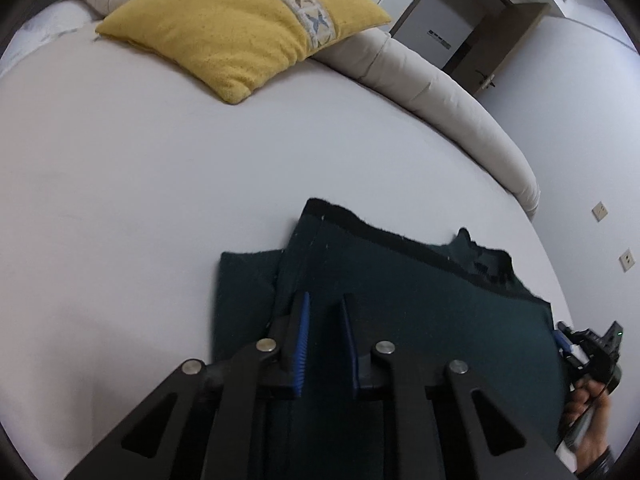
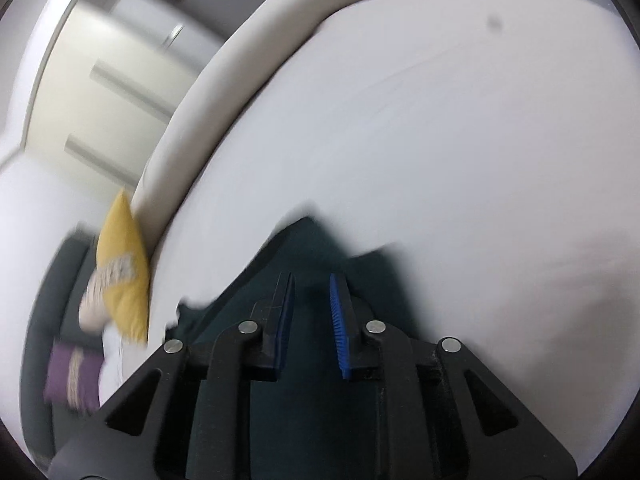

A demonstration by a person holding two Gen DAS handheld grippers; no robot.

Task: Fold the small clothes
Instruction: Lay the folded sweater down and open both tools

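A dark green garment (image 1: 420,300) lies partly folded on the white bed (image 1: 140,184), with a black band along its far edge. My left gripper (image 1: 325,300) is open just above the garment's near left part, nothing between its blue pads. My right gripper (image 2: 312,280) is open over the same garment (image 2: 304,248), empty; this view is blurred. The right gripper also shows in the left wrist view (image 1: 576,344) at the garment's right edge, held by a hand.
A yellow cushion (image 1: 240,28) lies at the far side of the bed, in front of a rolled beige duvet (image 1: 440,96). A door (image 1: 492,52) stands beyond. A purple cushion (image 2: 74,376) lies on a dark seat beside the bed.
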